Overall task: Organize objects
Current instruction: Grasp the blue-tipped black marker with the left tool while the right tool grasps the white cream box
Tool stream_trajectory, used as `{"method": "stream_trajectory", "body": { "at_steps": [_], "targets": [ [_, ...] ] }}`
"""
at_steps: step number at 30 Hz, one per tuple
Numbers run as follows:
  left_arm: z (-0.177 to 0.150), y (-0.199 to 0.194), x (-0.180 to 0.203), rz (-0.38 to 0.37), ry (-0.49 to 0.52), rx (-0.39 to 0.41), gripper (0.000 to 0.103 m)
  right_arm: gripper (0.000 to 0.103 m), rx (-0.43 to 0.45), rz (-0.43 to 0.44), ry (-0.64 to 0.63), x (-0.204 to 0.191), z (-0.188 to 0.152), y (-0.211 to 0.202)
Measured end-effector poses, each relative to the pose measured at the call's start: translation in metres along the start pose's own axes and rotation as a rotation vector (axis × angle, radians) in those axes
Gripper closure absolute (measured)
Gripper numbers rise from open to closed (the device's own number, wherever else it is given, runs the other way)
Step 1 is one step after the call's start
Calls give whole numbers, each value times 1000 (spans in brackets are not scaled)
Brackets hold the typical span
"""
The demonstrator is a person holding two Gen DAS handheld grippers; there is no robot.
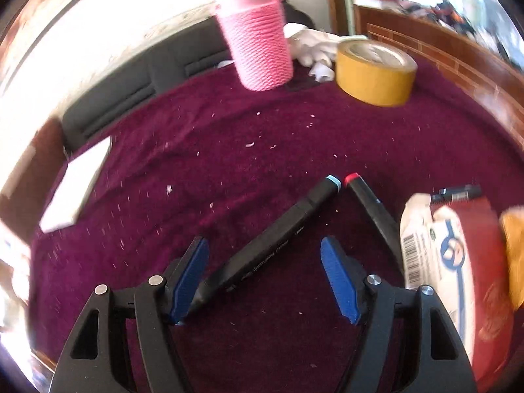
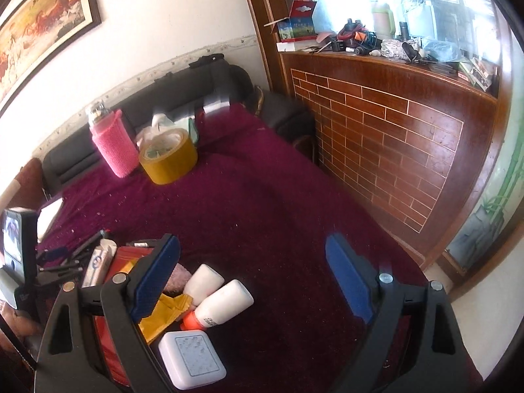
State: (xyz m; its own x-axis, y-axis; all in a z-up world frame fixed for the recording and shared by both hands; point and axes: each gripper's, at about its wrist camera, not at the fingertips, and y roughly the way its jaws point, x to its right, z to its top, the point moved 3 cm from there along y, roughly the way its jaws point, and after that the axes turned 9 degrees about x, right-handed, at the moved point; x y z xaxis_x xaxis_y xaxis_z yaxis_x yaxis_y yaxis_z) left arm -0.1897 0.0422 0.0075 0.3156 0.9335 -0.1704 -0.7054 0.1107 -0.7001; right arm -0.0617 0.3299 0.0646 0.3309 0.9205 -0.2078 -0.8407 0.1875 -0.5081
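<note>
In the left wrist view my left gripper (image 1: 264, 263) is open low over the maroon cloth (image 1: 229, 150). A black marker with a light blue cap (image 1: 268, 242) lies slanted between the blue pads, its lower end by the left pad (image 1: 190, 275). A second black marker with a red cap (image 1: 370, 209) lies just right of it. A red box (image 1: 481, 262) with a white packet (image 1: 435, 255) sits at the right. My right gripper (image 2: 252, 271) is open and empty above the cloth, beside the red box (image 2: 111, 344), two white bottles (image 2: 222, 301) and a white square case (image 2: 191, 358).
A pink yarn-wrapped bottle (image 1: 258, 39) and a yellow tape roll (image 1: 373, 68) stand at the far side, with white tissue (image 1: 311, 49) between them. A white pad (image 1: 77, 186) lies at the left. A dark sofa (image 2: 183, 91) and a brick-pattern wooden counter (image 2: 393, 131) border the table.
</note>
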Motion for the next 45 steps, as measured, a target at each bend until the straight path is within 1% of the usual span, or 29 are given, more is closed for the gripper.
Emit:
{"method": "stream_trajectory", "body": {
  "at_steps": [1, 2, 3, 4, 6, 8, 13, 17, 18, 19, 21, 22, 23, 24, 26, 27, 28, 30, 31, 33, 35, 36, 38, 40, 43, 45],
  "targets": [
    [0, 0, 0, -33, -19, -12, 56, 12, -8, -8, -7, -1, -1, 2],
    [-1, -3, 3, -80, -28, -26, 81, 12, -13, -14, -12, 0, -2, 3],
    [-3, -7, 7, -85, -8, -38, 90, 12, -16, -15, -15, 0, -3, 4],
    [-6, -12, 13, -64, 29, -40, 91, 12, -16, -16, -15, 1, -3, 4],
    [-16, -26, 26, -70, 80, -37, 92, 12, -12, -22, -19, 2, -3, 3],
    [-27, -46, 32, -91, 79, -28, 92, 12, -11, -22, -18, 3, -2, 4],
    [-54, -107, 26, -159, -21, 15, 92, 12, -14, 14, 9, 8, 0, 4],
    [-76, -168, 22, -176, -55, 93, 92, 12, -23, 58, 42, 12, 0, 6],
    [-80, -178, 20, -181, -71, 105, 92, 12, -28, 70, 48, 12, 0, 7],
    [-87, -190, 17, -192, -98, 119, 92, 12, -31, 83, 52, 12, -1, 8],
    [-99, -208, 6, -232, -201, 143, 92, 12, -32, 108, 58, 11, -2, 8],
    [-102, -212, 4, -233, -223, 151, 92, 12, -33, 122, 61, 10, -3, 8],
    [-107, -219, 2, -223, -223, 161, 92, 12, -33, 135, 62, 9, -5, 7],
    [-111, -226, 1, -207, -205, 177, 92, 12, -27, 136, 56, 8, -8, 6],
    [-120, -239, -3, -179, -179, 197, 92, 12, 1, 112, 30, 2, -9, -2],
    [-125, -249, -4, -180, -179, 209, 92, 12, 10, 97, 14, -4, -8, -9],
    [-131, -258, -8, -185, -188, 219, 92, 12, 8, 112, 9, -12, -7, -16],
    [-139, -268, -23, -205, -230, 233, 92, 12, -24, 212, -5, -41, -5, -35],
    [-143, -271, -31, -221, -256, 237, 92, 12, -45, 254, -37, -61, -3, -44],
    [-149, -278, -46, -248, -307, 249, 92, 12, -93, 321, -118, -103, -2, -53],
    [-158, -288, -59, -251, -334, 269, 92, 12, -169, 364, -180, -139, -8, -48],
    [-164, -293, -66, -249, -343, 282, 91, 12, -201, 353, -212, -156, -12, -41],
    [-175, -301, -81, -240, -364, 306, 91, 12, -272, 294, -289, -186, -23, -18],
    [-187, -307, -97, -238, -396, 320, 91, 16, -342, 236, -354, -207, -35, 5],
    [-206, -308, -123, -230, -448, 319, 91, 17, -389, 133, -426, -221, -47, 28],
    [-215, -307, -136, -195, -456, 318, 91, 17, -415, 78, -458, -228, -58, 40]
  ]
}}
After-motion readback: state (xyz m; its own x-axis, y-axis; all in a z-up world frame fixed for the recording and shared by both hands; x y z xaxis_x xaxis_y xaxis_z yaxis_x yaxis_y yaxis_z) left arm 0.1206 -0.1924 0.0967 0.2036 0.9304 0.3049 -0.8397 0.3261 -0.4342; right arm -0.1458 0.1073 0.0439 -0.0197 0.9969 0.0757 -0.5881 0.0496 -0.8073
